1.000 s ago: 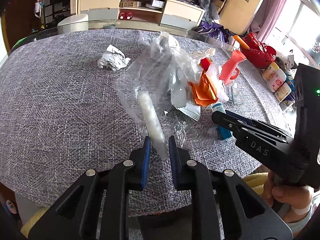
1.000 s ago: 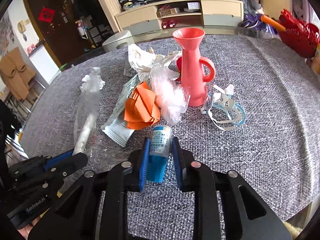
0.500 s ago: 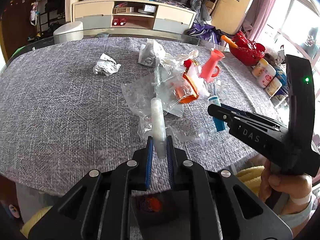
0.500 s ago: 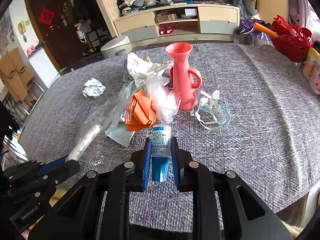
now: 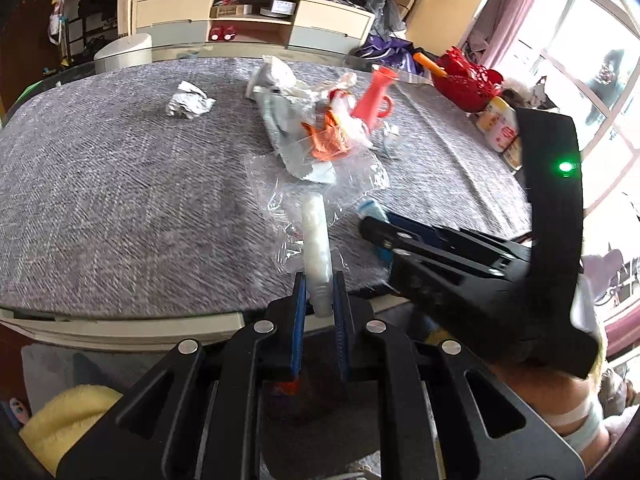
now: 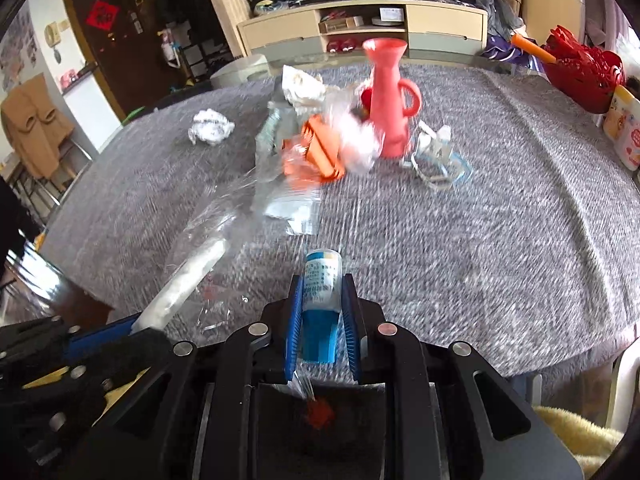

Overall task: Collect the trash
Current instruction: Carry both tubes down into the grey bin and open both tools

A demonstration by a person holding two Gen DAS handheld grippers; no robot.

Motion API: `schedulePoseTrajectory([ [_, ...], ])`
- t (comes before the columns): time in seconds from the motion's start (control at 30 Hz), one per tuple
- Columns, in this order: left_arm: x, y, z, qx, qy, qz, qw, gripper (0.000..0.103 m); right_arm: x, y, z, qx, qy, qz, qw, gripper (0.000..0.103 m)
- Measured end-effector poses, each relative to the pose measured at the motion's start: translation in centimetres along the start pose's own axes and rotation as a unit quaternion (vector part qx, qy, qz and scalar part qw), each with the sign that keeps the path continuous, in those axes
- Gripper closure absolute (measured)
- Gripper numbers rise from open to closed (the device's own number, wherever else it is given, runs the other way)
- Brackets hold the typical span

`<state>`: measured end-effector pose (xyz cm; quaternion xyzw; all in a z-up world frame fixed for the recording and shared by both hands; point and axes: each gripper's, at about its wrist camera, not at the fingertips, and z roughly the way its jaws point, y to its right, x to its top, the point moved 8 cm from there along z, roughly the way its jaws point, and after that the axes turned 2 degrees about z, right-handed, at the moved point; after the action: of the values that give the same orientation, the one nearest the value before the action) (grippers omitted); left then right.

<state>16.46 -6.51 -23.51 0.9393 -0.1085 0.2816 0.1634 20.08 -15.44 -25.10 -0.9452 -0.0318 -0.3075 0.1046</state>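
You had the left gripper [image 5: 319,308] clenched on the white roll in its clear plastic bag [image 5: 316,240], and the right gripper [image 6: 320,320] clamped on the blue-capped tube [image 6: 320,292]. Both hung over the table's [image 5: 100,200] near edge (presumably bound for a bin), while the crumpled paper [image 5: 188,100] and orange wrapper [image 6: 316,152] lay farther back.

Bare grey tablecloth [image 6: 500,216] lay open ahead-right of my right gripper [image 6: 320,320]. Red vase [image 6: 390,98], orange wrapper [image 6: 316,152] and blue-white strip tangle [image 6: 436,162] blocked mid-table.
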Motion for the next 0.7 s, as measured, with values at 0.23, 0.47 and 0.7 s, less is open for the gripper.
schedulePoseTrajectory([
  [0.23, -1.4, 0.1, -0.4, 0.003, -0.012, 0.006, 0.9999, 0.091, 0.3, 0.1, -0.1, 0.013, -0.002, 0.018, 1.000, 0.083],
  [0.47, -2.4, -0.6, -1.8, 0.018, -0.001, 0.008, 0.9998, 0.091, 0.2, 0.2, -2.1, 0.017, 0.004, 0.014, 1.000, 0.083],
  [0.7, -3.1, 0.2, -5.2, 0.025, 0.034, 0.021, 0.9989, 0.091, -1.4, 0.1, -6.0, 0.023, 0.020, 0.008, 1.000, 0.083],
])
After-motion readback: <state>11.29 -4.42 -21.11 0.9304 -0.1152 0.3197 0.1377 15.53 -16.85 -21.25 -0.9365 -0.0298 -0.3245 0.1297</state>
